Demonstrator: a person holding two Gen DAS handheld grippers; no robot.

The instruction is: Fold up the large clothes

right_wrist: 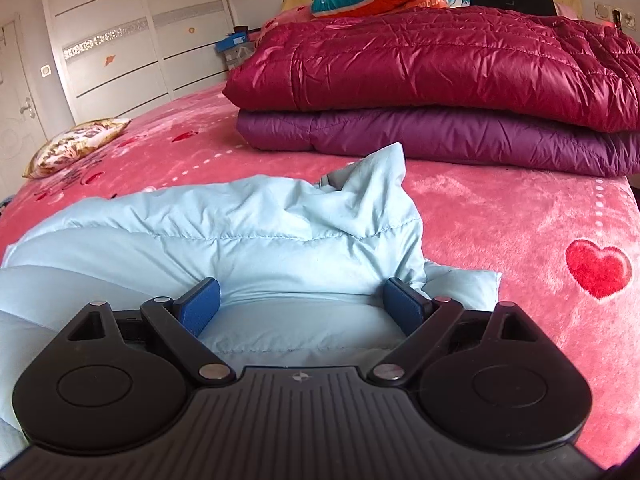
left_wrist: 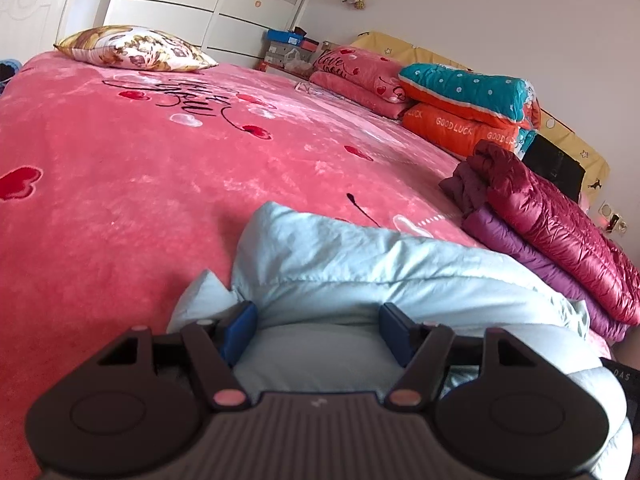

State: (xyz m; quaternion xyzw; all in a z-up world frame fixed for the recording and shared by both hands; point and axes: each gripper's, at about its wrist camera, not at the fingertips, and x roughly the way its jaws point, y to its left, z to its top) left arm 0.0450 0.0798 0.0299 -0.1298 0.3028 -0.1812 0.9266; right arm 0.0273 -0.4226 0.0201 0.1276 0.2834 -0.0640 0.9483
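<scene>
The left claw point(left_wrist: 318, 330) and right claw point(right_wrist: 300, 304) are both wide open, with the light blue jacket point(right_wrist: 248, 216) bulging between their fingers, not gripped.

The pale blue jacket point(left_wrist: 360, 272) runs under the left gripper point(left_wrist: 319, 332), and its lower part is cut off by the frame's bottom edge. In the right wrist view its left side also leaves the frame. The purple jacket point(right_wrist: 440, 136) lies mostly hidden beneath the red jacket point(right_wrist: 440, 64). The black item point(left_wrist: 554, 164) behind them is too dark to identify.
</scene>
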